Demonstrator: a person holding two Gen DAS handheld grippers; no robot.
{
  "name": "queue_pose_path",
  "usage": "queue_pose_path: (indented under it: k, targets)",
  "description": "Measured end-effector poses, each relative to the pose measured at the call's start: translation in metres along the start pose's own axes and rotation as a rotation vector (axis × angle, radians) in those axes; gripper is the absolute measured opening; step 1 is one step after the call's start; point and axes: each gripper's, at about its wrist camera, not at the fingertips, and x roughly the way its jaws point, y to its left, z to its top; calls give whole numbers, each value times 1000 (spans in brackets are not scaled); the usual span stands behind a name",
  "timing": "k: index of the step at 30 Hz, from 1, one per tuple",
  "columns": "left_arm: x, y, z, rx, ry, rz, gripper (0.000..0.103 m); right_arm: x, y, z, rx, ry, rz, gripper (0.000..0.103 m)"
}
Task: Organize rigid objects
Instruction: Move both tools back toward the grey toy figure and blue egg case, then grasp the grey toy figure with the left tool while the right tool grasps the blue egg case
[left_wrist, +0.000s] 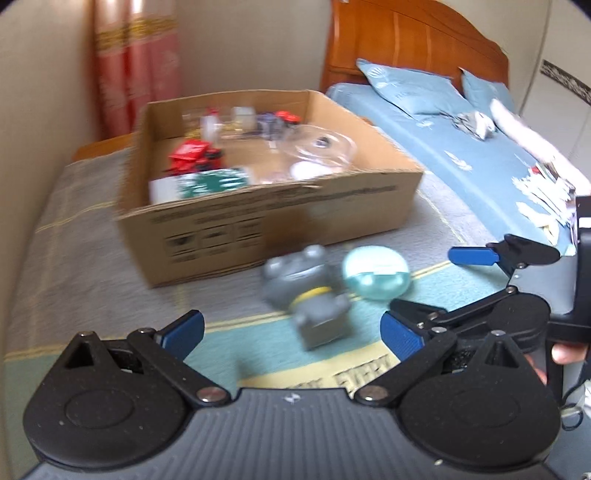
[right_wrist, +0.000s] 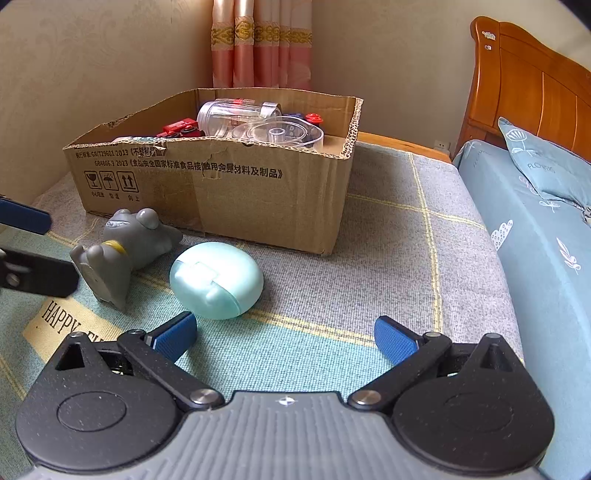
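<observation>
A grey toy figure (right_wrist: 125, 251) lies on its side on the checked blanket, just in front of the cardboard box (right_wrist: 236, 195). To its right rests a pale teal oval case (right_wrist: 216, 280). My right gripper (right_wrist: 286, 338) is open and holds nothing, its left finger close to the case's near edge. At the left edge of that view my left gripper (right_wrist: 29, 245) is open beside the toy. The left wrist view is blurred: the toy (left_wrist: 306, 295) and the case (left_wrist: 375, 273) lie ahead of my open left gripper (left_wrist: 291, 334), with the right gripper (left_wrist: 436, 280) to the right and the box (left_wrist: 280, 221) behind.
The box holds a clear jar (right_wrist: 229, 116), a clear lid (right_wrist: 280, 134), red items (right_wrist: 177, 127) and a green-and-white pack (left_wrist: 207, 182). A bed with a blue sheet (right_wrist: 535, 240), pillows and a wooden headboard (right_wrist: 524, 85) runs along the right. Wall and pink curtain (right_wrist: 258, 44) stand behind.
</observation>
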Motion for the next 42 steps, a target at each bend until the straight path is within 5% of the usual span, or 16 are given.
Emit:
queue_pose_path:
  k: [7, 22, 33, 42]
  targets:
    - [24, 4, -5, -11, 32, 96, 101, -3, -1, -3, -5, 4, 5, 103]
    - [-10, 50, -8, -93, 3, 177, 102, -6, 0, -6, -11, -9, 12, 103]
    - [14, 32, -14, -104, 50, 100, 102, -7, 0, -5, -13, -10, 15, 103]
    - [13, 36, -18, -58, 84, 221, 102, -7, 1, -4, -6, 4, 7, 103]
